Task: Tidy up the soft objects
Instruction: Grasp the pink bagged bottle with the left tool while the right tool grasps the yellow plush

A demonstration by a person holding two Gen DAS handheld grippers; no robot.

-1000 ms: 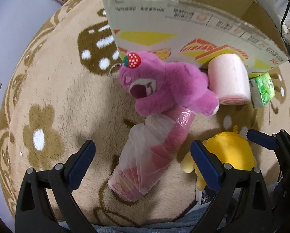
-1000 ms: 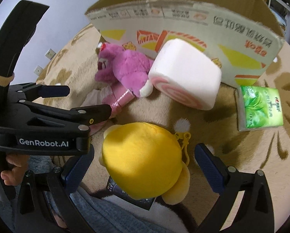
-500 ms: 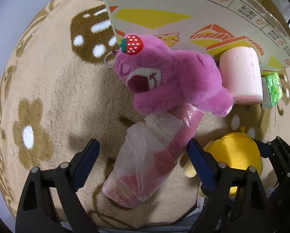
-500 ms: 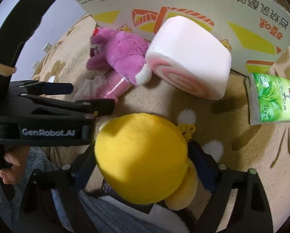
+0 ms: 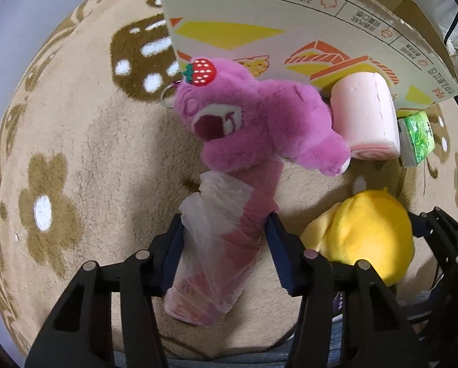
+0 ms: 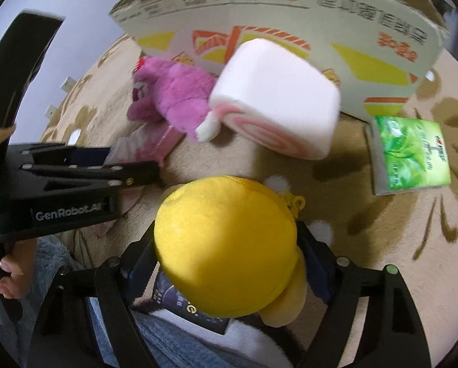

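My left gripper is shut on a pink roll wrapped in clear plastic, which lies on the carpet under a purple plush bear. My right gripper is shut on a yellow plush toy; the toy also shows in the left wrist view. A pink and white swirl-roll cushion lies against the cardboard box. The bear also shows in the right wrist view, as does the left gripper.
A green tissue pack lies on the beige flowered carpet at the right. The open cardboard box stands behind the toys. My legs in grey-blue fabric are at the bottom edge.
Both grippers moved forward and closed: the left onto the wrapped pink roll, the right onto the yellow plush.
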